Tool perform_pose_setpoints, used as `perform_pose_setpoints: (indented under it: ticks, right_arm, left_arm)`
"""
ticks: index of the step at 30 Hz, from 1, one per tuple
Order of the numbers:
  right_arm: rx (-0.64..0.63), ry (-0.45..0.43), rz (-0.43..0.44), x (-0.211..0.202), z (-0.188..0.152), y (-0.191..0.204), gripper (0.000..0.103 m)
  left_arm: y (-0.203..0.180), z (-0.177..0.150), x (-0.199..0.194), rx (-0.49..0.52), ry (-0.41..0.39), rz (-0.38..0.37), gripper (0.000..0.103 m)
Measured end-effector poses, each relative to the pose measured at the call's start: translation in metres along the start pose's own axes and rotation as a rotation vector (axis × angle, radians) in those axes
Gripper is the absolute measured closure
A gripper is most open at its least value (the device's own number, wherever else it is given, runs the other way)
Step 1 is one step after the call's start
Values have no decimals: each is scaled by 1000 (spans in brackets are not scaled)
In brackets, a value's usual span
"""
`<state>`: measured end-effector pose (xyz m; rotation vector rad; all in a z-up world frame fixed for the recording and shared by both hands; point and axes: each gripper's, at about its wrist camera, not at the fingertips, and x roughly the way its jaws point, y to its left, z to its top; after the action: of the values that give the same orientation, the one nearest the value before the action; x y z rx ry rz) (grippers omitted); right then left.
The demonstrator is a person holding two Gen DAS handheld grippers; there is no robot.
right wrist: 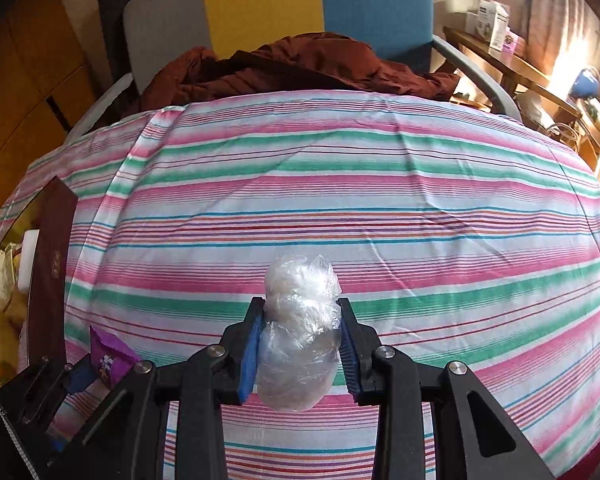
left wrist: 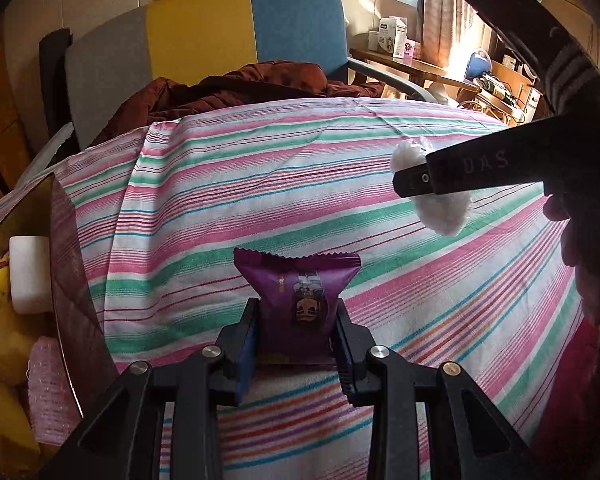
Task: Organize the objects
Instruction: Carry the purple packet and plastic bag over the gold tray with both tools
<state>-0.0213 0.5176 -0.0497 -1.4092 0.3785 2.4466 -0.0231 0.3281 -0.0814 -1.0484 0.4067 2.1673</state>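
My left gripper (left wrist: 296, 312) is shut on a purple snack packet (left wrist: 300, 292) and holds it upright above the striped cloth (left wrist: 260, 184). My right gripper (right wrist: 303, 312) is shut on a clear plastic-wrapped bundle (right wrist: 300, 336). In the left wrist view the right gripper (left wrist: 416, 180) shows at the upper right, with the white bundle (left wrist: 444, 212) sticking out of its jaws. In the right wrist view the left gripper and its purple packet (right wrist: 108, 360) show at the lower left. A dark red box (left wrist: 72, 280) stands open at the left edge.
The box holds a white block (left wrist: 30, 276), yellow items (left wrist: 8, 344) and a pink mesh item (left wrist: 52, 384); it also shows in the right wrist view (right wrist: 52, 264). A chair (left wrist: 204, 32) with a dark red jacket (left wrist: 236, 92) stands behind the table. A cluttered shelf (left wrist: 404, 44) is at the far right.
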Motion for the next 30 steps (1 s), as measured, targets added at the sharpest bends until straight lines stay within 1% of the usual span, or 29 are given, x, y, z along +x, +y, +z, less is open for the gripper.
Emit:
perform_pose_setpoints:
  ticks: [3, 9, 18, 23, 26, 30]
  right_arm:
    - [-35, 3, 15, 3, -2, 8, 68]
    - [-93, 7, 34, 7, -3, 23, 68]
    - [-170, 14, 39, 10, -10, 42, 68]
    - [-204, 18, 47, 12, -14, 51, 68]
    - [-215, 22, 42, 13, -15, 54, 68]
    - [-220, 20, 38, 12, -17, 58, 68]
  left_arm:
    - [1, -4, -7, -5, -4, -10, 70]
    - [5, -5, -31, -9, -47, -18, 70]
    - [29, -11, -68, -49, -89, 0, 70]
    - [52, -19, -103, -79, -132, 17, 70]
    - [76, -26, -121, -125, -145, 36, 70]
    - [116, -38, -141, -198, -155, 83, 70]
